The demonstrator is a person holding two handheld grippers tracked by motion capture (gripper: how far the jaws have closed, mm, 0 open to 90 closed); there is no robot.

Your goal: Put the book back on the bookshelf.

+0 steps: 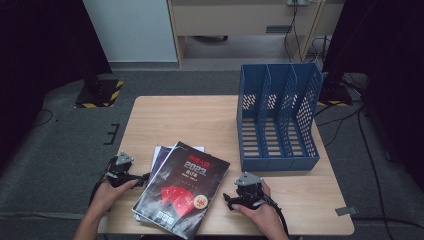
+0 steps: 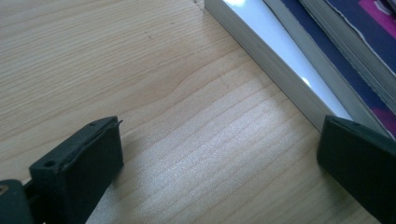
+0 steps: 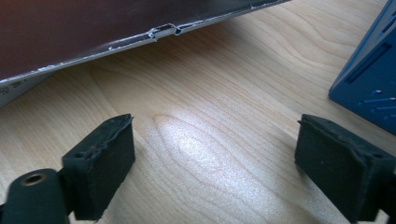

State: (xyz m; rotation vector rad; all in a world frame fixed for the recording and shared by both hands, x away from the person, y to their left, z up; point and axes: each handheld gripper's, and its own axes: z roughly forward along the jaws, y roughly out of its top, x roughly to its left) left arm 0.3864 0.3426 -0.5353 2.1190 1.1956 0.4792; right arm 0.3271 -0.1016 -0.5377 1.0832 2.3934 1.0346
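From above, the left tongs [image 1: 131, 176] and right tongs [image 1: 235, 199] flank the stack of books [image 1: 182, 189] on the bench [image 1: 190, 117], blue file rack [image 1: 278, 117] waiting beyond. Left gripper view: jaws gaping, book edges just ahead. Right gripper view: spread wide, nothing held, ready to pinch the cover.

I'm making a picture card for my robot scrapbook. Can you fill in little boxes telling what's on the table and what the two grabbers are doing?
Table: light wooden top
Books: stack of books lying flat near the front edge, black cover with red print on top
Organizer: blue file rack with three slots, standing at the right, nothing in it
Left gripper: at the left edge of the stack, jaws open, holding nothing
Right gripper: on the table right of the stack, jaws open, holding nothing
Books in rack: none yet
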